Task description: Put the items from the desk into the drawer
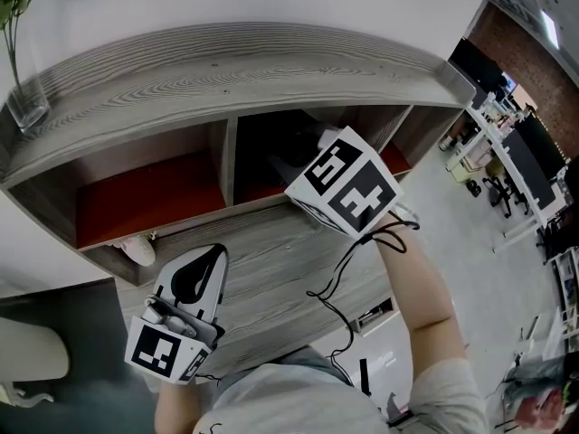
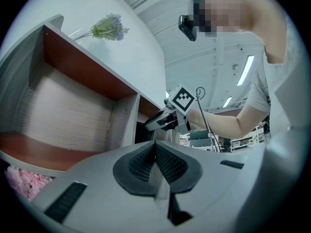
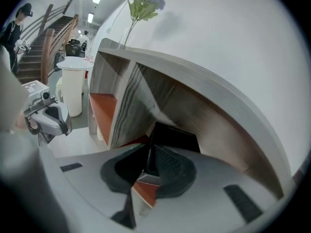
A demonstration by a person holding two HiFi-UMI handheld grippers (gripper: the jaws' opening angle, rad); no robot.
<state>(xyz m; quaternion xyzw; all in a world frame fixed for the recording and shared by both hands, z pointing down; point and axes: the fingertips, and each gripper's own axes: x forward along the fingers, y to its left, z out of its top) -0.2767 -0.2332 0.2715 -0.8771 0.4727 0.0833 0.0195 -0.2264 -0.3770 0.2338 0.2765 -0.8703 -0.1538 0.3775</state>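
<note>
A flat black object (image 3: 175, 136) stands in the middle cubby of the grey wooden desk shelf (image 1: 226, 61). My right gripper (image 3: 148, 154) reaches into that cubby, and its pads close on the object's near edge. In the head view the right gripper (image 1: 312, 147) has its tips inside the dark cubby, with the marker cube just outside. The left gripper (image 1: 204, 269) hovers over the desk top (image 1: 280, 269) at the front left. Its pads (image 2: 167, 161) are pressed together with nothing between them.
A pink fluffy thing (image 2: 22, 183) lies under the left cubby, by the desk's left end (image 1: 136, 250). A glass vase (image 1: 23, 98) with a plant stands on the shelf top at the left. The cubbies have orange floors (image 1: 154, 197). Office desks (image 1: 507, 152) stand far right.
</note>
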